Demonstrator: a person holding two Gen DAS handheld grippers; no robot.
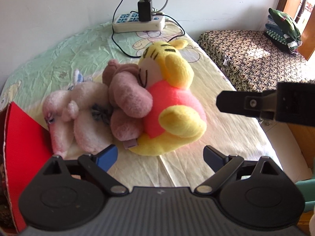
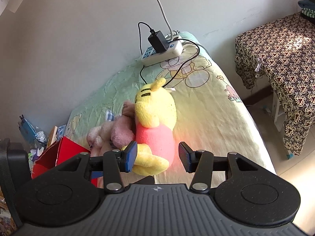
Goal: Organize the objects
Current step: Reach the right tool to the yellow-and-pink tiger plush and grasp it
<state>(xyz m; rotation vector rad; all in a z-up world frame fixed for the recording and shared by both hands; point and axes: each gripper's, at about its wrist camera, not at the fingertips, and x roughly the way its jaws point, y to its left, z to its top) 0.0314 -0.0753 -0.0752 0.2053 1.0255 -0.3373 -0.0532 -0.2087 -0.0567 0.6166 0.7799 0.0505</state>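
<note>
On the bed (image 1: 226, 122), which is covered with a pale cartoon-print sheet, three soft toys lie pressed together in one heap. The yellow plush in a pink shirt (image 1: 169, 90) is on the right side of the heap, a mauve plush (image 1: 128, 100) leans against its face and belly, and a pale pink plush (image 1: 78, 116) lies furthest left, touching a red box (image 1: 21, 143) at the edge of the bed. The left claw (image 1: 160, 157) is spread wide and holds nothing; it is low over the sheet, just in front of the yellow plush's feet. The right claw (image 2: 157, 156) is also spread and empty, and in its own view the yellow plush's lower body shows between the two fingers; I cannot tell if they touch it. Behind the toys, near the wall, a white power strip (image 1: 137, 22) carries a black charger (image 1: 144, 9), and the charger's black cable (image 1: 118, 45) runs over the sheet close to the yellow plush's head. To the right of the bed stands a table with patterned cloth (image 1: 252, 59), with folded clothes (image 1: 281, 29) on it.
</note>
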